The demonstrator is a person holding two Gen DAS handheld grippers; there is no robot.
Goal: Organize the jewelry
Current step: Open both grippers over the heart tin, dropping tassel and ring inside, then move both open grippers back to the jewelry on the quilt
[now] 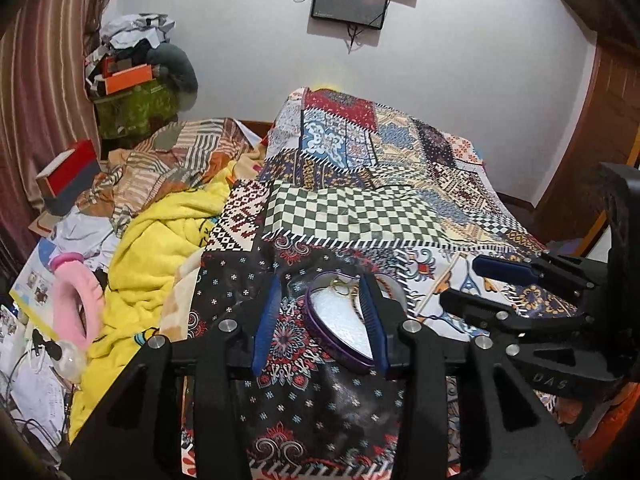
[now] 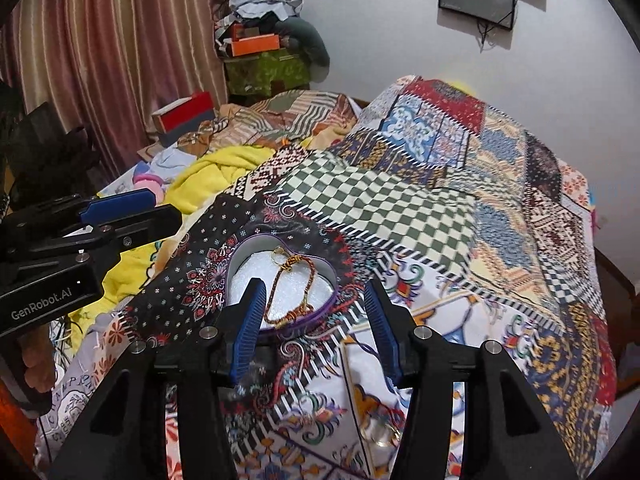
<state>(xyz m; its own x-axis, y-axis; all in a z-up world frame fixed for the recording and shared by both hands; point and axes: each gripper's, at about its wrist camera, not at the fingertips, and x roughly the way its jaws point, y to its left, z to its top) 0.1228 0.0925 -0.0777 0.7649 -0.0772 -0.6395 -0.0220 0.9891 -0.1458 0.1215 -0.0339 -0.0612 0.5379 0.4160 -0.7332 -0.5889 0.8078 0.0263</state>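
Your heart-shaped purple box point(image 2: 280, 284) lies open on the patchwork bedspread point(image 2: 440, 208), white lining showing, with a beaded necklace point(image 2: 294, 292) looped inside and a small gold ring point(image 2: 277, 255) near its 12 o'clock rim. In the right wrist view the box sits at about 11 o'clock from your right tongs point(image 2: 316, 316), whose blue pads stand wide apart with nothing between them. Your left tongs point(image 1: 320, 312) are also spread, the right-hand pad against the box's edge, the box point(image 1: 340, 320) lying between them unclamped. At 9 o'clock lies a yellow blanket point(image 1: 160, 248); at 12 o'clock, a wall-mounted speaker point(image 1: 350, 2).
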